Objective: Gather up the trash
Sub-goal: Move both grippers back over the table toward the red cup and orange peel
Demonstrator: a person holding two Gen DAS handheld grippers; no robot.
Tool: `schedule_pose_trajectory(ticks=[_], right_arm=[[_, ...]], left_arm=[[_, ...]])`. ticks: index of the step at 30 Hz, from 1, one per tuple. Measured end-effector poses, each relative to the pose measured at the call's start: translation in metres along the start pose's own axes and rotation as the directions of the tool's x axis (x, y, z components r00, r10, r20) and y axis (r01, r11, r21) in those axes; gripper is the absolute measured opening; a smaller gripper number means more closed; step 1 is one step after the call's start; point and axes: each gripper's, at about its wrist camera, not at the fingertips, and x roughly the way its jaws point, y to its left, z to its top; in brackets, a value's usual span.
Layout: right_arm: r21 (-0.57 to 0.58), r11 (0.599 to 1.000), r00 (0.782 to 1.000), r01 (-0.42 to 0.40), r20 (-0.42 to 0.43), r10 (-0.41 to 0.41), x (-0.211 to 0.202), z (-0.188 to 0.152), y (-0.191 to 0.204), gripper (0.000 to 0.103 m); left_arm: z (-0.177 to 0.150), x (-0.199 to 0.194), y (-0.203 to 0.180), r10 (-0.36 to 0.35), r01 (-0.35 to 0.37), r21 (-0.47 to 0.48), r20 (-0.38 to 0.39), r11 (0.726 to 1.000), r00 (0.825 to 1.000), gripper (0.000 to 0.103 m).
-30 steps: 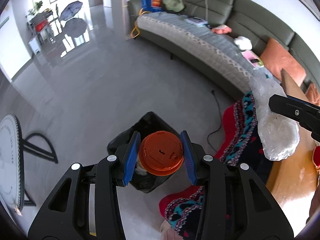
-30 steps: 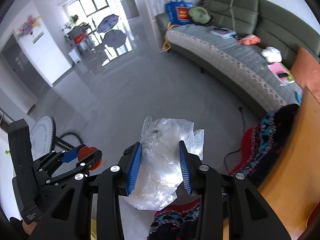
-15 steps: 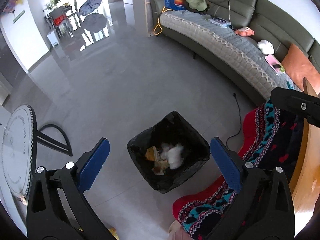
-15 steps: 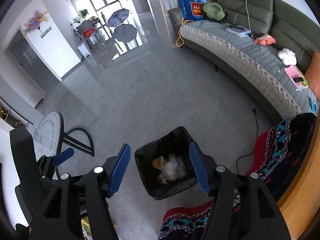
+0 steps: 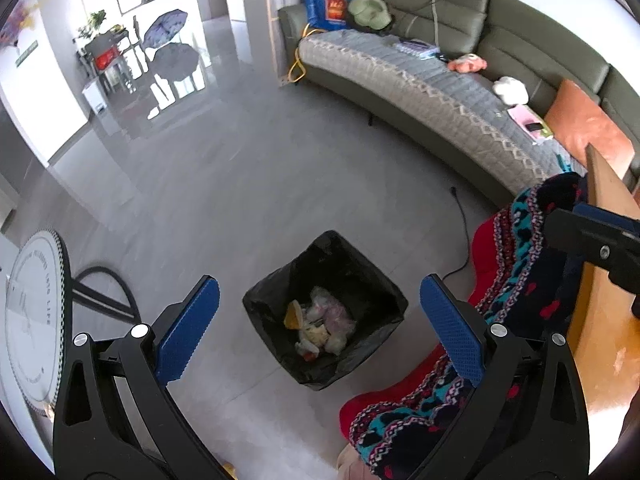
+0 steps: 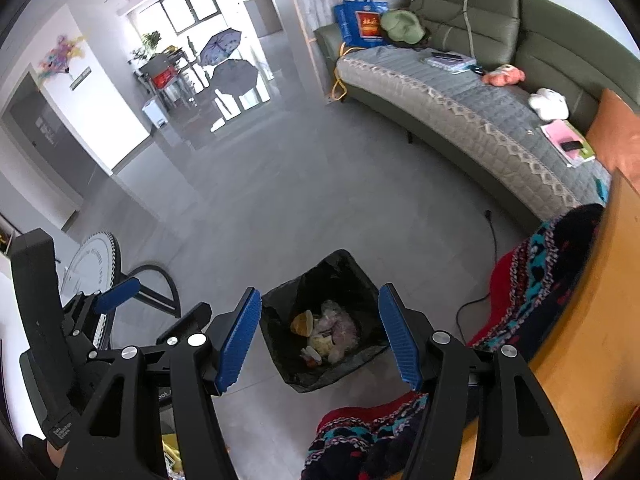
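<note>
Left wrist view looks down between my spread fingers onto the trash bin (image 5: 325,308), a square bin lined with a black bag, standing on the grey tiled floor (image 5: 240,184) below and ahead of my tongs. Inside it lies a small heap of trash (image 5: 320,326): pale crumpled plastic, something yellow-orange at its left, a bit of red at the near edge. My left gripper (image 5: 318,320) stands as wide as it goes, with nothing between the blue pads (image 5: 188,330); the bin shows in the gap, well below them. My right gripper (image 6: 320,330) is also parted, less widely, and holds nothing; from its camera the bin (image 6: 324,320) again sits framed between the fingers, lower down. In that right view my left gripper (image 6: 118,290) shows at the left edge, beside my own. A patterned red, teal and dark knitted cloth (image 5: 516,280) hangs just right of the bin, draped off a wooden table (image 5: 608,320) at my right. Beyond the bin, a green sofa (image 5: 500,40) with a grey quilted cover curves along the far side. A round white tabletop (image 5: 32,320) sits to my left.
</note>
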Motion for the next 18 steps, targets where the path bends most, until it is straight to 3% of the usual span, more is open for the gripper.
schedule_pose_trajectory(ticks=[10, 18], right_arm=[[0.095, 0.993, 0.996, 0.068, 0.054, -0.073, -0.054, -0.025, -0.06, 0.062], [0.203, 0.971, 0.986, 0.123, 0.082, -0.142, -0.098, -0.059, -0.124, 0.062]], left_arm=[[-0.001, -0.024, -0.065, -0.07, 0.067, 0.105, 0.031, 0.992, 0.997, 0.097], [-0.011, -0.04, -0.143, -0.143, 0.132, 0.229, 0.033, 0.965, 0.989, 0.097]])
